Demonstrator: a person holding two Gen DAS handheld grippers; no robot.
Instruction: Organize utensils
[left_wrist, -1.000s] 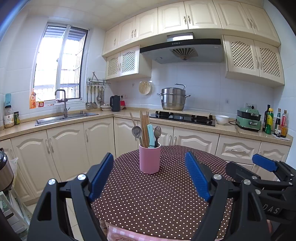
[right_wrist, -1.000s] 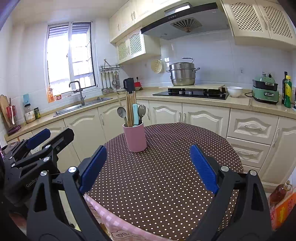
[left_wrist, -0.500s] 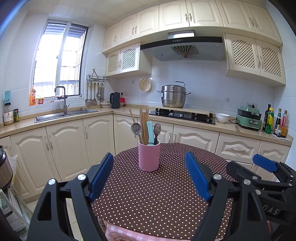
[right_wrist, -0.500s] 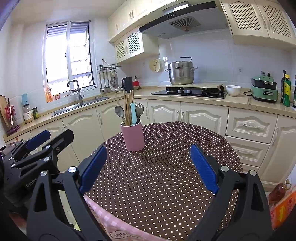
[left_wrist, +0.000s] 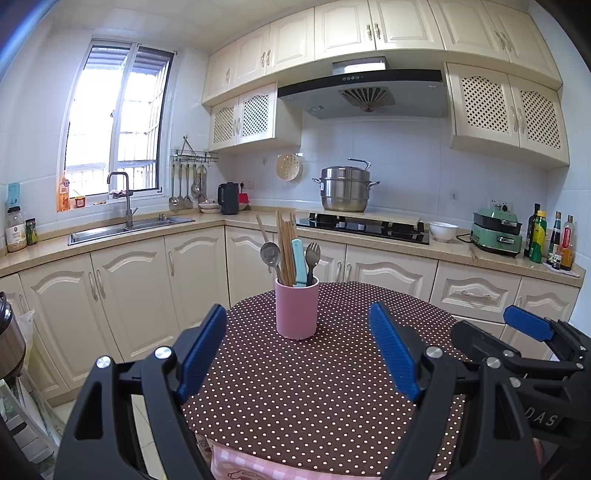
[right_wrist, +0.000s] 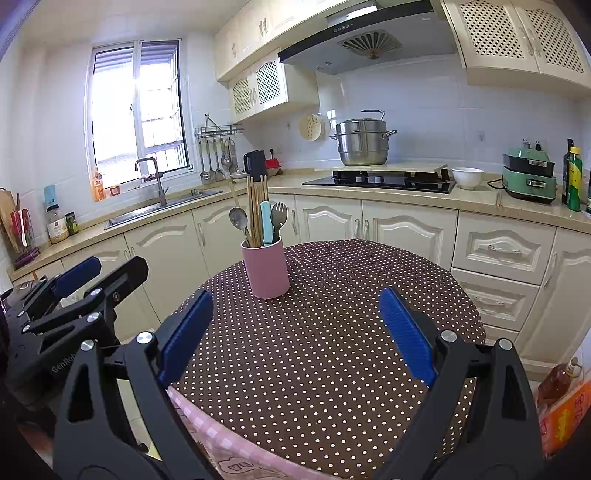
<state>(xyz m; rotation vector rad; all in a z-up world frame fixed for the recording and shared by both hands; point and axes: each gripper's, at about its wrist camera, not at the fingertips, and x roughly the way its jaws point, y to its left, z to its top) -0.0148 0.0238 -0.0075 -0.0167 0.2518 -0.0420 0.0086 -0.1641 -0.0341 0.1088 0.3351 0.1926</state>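
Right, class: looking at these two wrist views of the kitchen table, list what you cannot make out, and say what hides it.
- Lower ends of the utensils: both views, hidden inside the pink cup.
- Near edge of the table: both views, covered by the black gripper frames.
- Labels on the bottles: left wrist view, too small.
- Sink basin contents: both views, angle too shallow.
- Rice cooker: left wrist view, cut off by the edge.

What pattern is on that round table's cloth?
The cloth is dark brown with small white polka dots, over a pink checked underlayer at the edge. The right wrist view shows it best.
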